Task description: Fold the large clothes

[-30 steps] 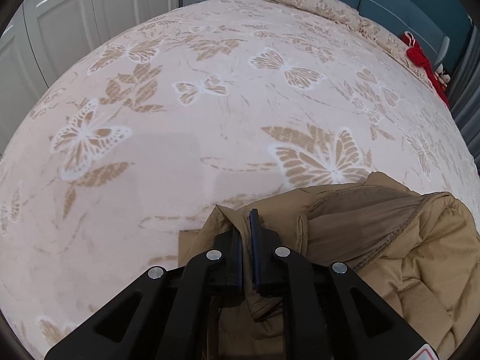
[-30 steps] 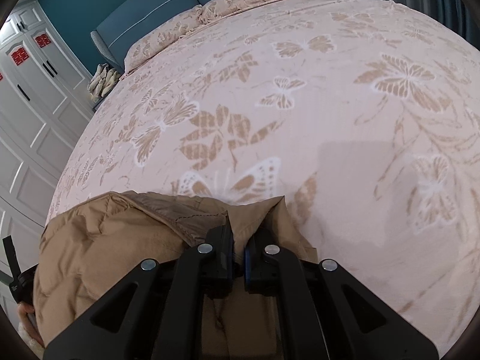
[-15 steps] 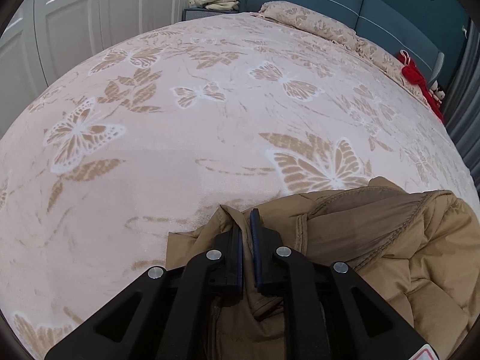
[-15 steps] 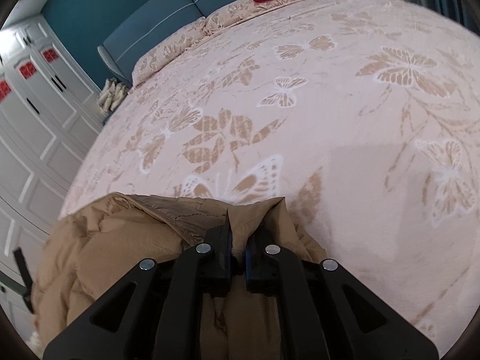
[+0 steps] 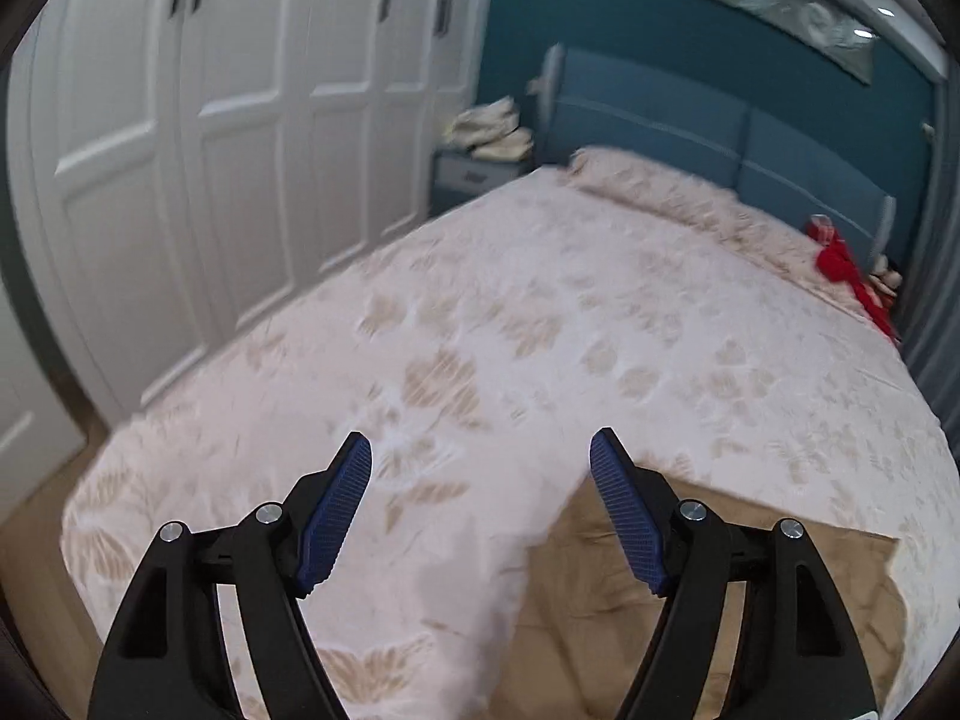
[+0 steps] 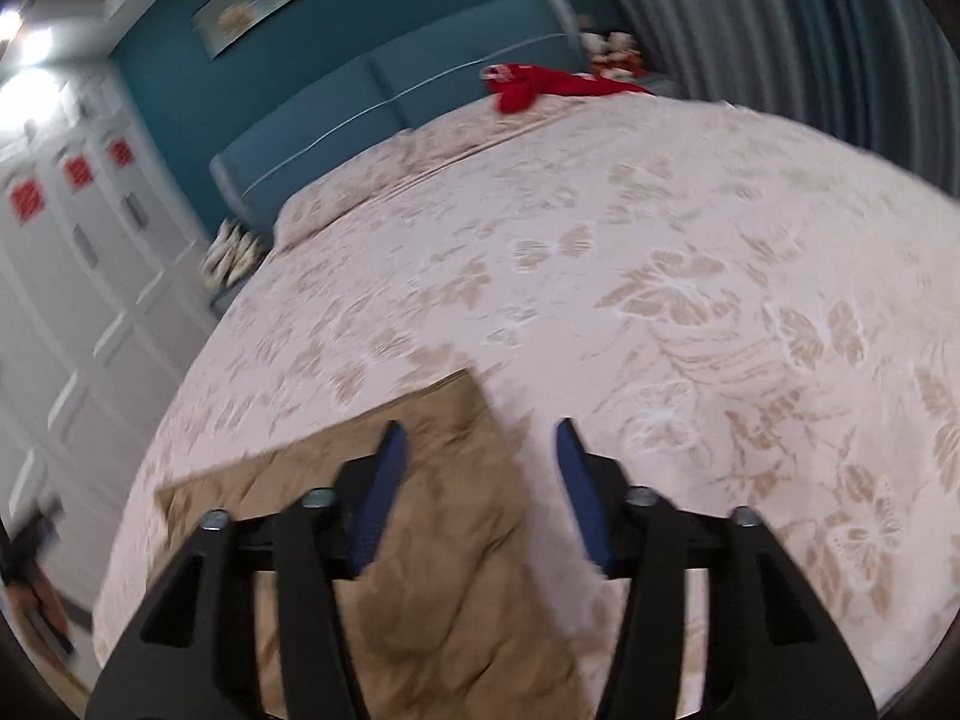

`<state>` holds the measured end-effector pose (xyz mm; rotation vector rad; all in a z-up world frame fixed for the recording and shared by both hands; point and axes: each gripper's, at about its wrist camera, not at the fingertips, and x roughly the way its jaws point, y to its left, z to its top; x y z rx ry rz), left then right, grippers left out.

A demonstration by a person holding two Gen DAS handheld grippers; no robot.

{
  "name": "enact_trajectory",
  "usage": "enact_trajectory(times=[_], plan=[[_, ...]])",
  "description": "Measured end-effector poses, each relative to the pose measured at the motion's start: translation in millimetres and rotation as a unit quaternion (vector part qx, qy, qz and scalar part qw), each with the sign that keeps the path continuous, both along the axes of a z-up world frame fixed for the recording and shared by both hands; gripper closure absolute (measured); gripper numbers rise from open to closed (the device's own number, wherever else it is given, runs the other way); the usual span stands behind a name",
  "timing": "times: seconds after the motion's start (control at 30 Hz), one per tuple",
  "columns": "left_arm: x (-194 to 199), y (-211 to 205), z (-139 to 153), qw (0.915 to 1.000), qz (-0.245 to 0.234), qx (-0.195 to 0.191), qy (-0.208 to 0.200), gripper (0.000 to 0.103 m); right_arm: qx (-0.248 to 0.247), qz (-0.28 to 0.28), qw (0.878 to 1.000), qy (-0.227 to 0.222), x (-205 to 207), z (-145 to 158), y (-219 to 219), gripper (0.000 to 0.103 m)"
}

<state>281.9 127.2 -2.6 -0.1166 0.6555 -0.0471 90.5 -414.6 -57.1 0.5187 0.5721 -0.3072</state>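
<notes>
A tan quilted jacket (image 5: 708, 588) lies folded flat on the near end of the bed, a rectangle with straight edges; it also fills the lower left of the right wrist view as the jacket (image 6: 420, 570). My left gripper (image 5: 480, 450) hangs above the bed, its jaws opening wide with nothing between them and the jacket's left corner below its right finger. My right gripper (image 6: 477, 435) hovers over the jacket's right corner, jaws opening, nothing between the pads. Both views are motion-blurred.
The bed (image 5: 540, 330) has a pink cover with tan butterflies. A red cloth (image 6: 540, 84) lies near the blue headboard (image 5: 720, 132). White wardrobe doors (image 5: 180, 150) run along the left side, with a nightstand piled with cloth (image 5: 486, 138). Grey curtains (image 6: 780, 18) hang at right.
Both grippers have let go of the jacket's corners, opened, and risen away from the bed. The jacket now lies flat below them, and the views show more of the room.
</notes>
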Motion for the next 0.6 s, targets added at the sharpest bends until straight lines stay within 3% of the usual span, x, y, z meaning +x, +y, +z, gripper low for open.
enact_trajectory(times=[0.07, 0.13, 0.27, 0.37, 0.6], plan=[[-4.2, -27.9, 10.4, 0.9991, -0.042, 0.004, 0.005, 0.033, -0.029, 0.036, 0.999, 0.007, 11.7, 10.2, 31.5, 0.081], [-6.4, -63.1, 11.1, 0.9962, -0.085, 0.011, 0.016, 0.038, -0.049, 0.073, 0.996, 0.015, 29.2, 16.1, 65.6, 0.087], [-0.9, -144.8, -11.6, 0.9872, -0.148, 0.029, 0.052, 0.053, -0.055, 0.138, 0.989, 0.024, 77.3, 16.4, 128.0, 0.089], [12.0, -180.0, -31.1, 0.9845, -0.152, 0.030, 0.082, 0.060, -0.060, 0.153, 0.986, 0.039, 109.1, 12.2, 149.1, 0.089], [39.4, -236.8, -72.4, 0.9812, -0.134, 0.103, 0.093, 0.067, -0.056, 0.132, 0.987, 0.078, 165.4, -21.5, 152.6, 0.089]])
